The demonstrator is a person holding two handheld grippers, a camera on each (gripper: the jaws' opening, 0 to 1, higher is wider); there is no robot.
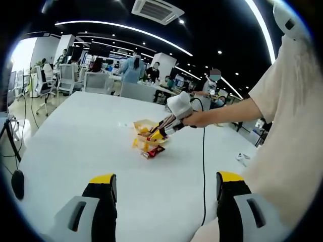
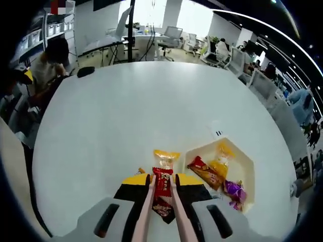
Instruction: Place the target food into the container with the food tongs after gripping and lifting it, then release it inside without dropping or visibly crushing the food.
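My right gripper (image 2: 162, 179) is shut on pink food tongs (image 2: 145, 214), whose two arms run forward along the jaws. A red snack packet (image 2: 162, 187) sits between the tong arms; I cannot tell whether it is off the table. A yellow packet (image 2: 165, 158) lies just beyond it. To the right stands the white container (image 2: 243, 151), which holds an orange-red packet (image 2: 204, 171), a yellow one (image 2: 222, 160) and a purple one (image 2: 233, 190). In the left gripper view, a hand holds the right gripper (image 1: 177, 107) over the snacks (image 1: 150, 141). My left gripper (image 1: 164, 185) is open, low and well short of them.
The white table (image 2: 126, 111) is wide and round-edged. A black cable (image 1: 204, 166) trails from the right gripper across it. A person's sleeve (image 1: 287, 126) is close on the right of the left gripper view. Office chairs, desks and people stand beyond the table.
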